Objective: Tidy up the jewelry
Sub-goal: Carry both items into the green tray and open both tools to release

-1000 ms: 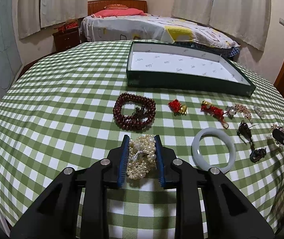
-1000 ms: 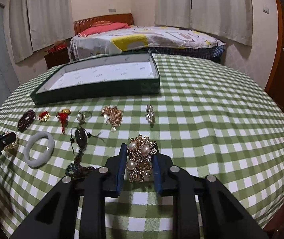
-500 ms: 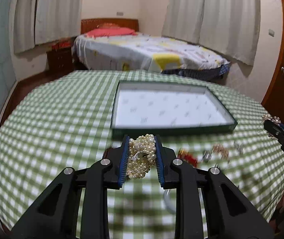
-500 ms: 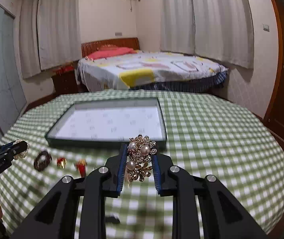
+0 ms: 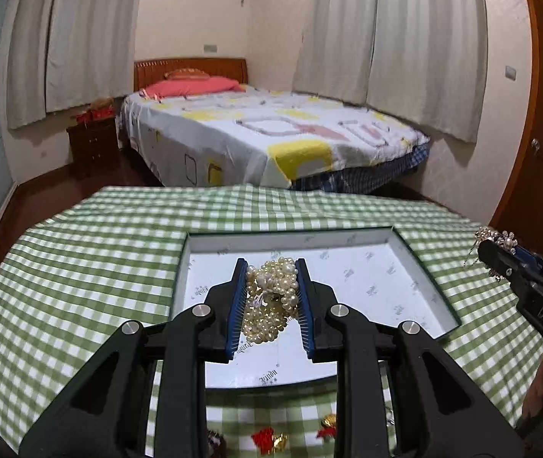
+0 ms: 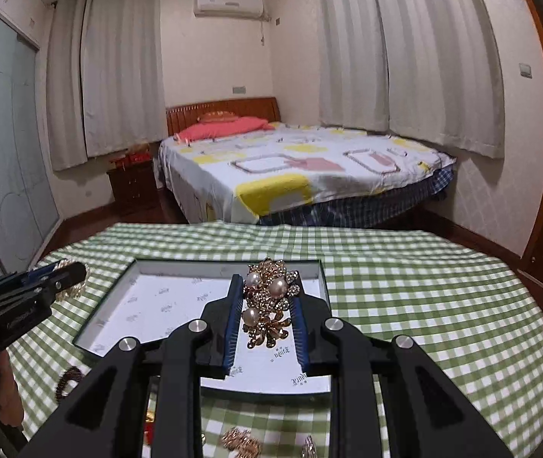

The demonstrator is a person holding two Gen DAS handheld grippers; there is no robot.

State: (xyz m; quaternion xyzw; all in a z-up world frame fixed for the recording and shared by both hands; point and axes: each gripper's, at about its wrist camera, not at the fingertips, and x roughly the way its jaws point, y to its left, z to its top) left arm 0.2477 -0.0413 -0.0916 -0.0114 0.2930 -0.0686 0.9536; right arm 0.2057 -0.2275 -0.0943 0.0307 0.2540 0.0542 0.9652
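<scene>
My left gripper [image 5: 269,267] is shut on a bundle of white pearl strands [image 5: 269,301] and holds it above the open green box with a white lining [image 5: 367,274]. My right gripper [image 6: 267,278] is shut on a gold brooch with pearls [image 6: 267,301], held above the right part of the same box [image 6: 149,301]. Each gripper shows in the other view: the right one [image 5: 496,248] at the right edge, the left one [image 6: 69,274] at the left edge.
The box lies on a round table with a green checked cloth [image 5: 81,267]. Loose jewelry lies on the cloth in front of the box: red and gold pieces [image 5: 271,437], a dark bead bracelet [image 6: 67,379], gold pieces [image 6: 241,441]. A bed [image 5: 264,141] stands beyond the table.
Both grippers rose from the cloth with their pieces and moved forward over the box. The loose jewelry slid to the bottom of both views.
</scene>
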